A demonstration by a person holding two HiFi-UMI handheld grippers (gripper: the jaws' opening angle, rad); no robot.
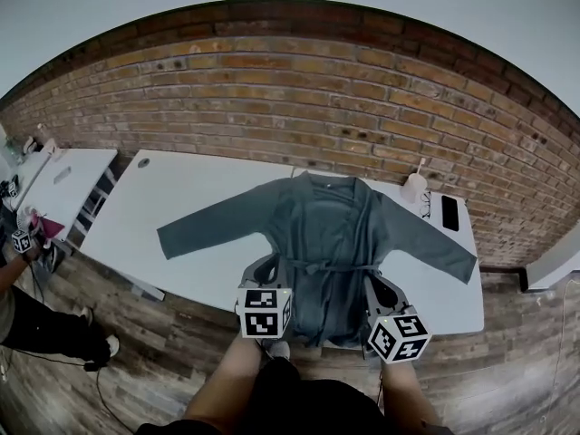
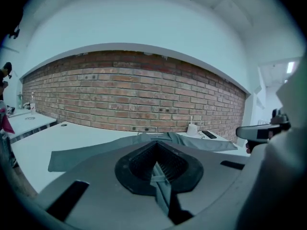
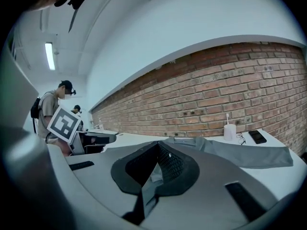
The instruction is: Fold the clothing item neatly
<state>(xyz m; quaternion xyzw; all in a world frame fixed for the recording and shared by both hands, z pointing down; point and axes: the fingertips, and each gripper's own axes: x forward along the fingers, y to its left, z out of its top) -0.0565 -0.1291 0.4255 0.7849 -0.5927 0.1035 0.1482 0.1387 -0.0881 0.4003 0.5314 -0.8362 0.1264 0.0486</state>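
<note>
A grey wrap-style garment (image 1: pixel 326 225) with a waist tie lies face up on the white table (image 1: pixel 181 198), both sleeves spread out to the sides. Its lower hem hangs at the table's near edge. My left gripper (image 1: pixel 269 270) is shut on the hem's left corner, and my right gripper (image 1: pixel 378 290) is shut on the right corner. In the left gripper view a strip of grey cloth (image 2: pixel 160 186) is pinched between the black pads of that gripper (image 2: pixel 157 169). The right gripper view shows the right gripper (image 3: pixel 156 169) closed on a fold of cloth, with one sleeve (image 3: pixel 244 153) stretching away to the right.
A white bottle (image 1: pixel 414 187), glasses (image 1: pixel 426 205) and a dark phone (image 1: pixel 449 212) sit at the table's far right. The brick wall (image 1: pixel 317 89) runs behind. A second white table (image 1: pixel 63 184) and a person (image 1: pixel 18 270) are at the left.
</note>
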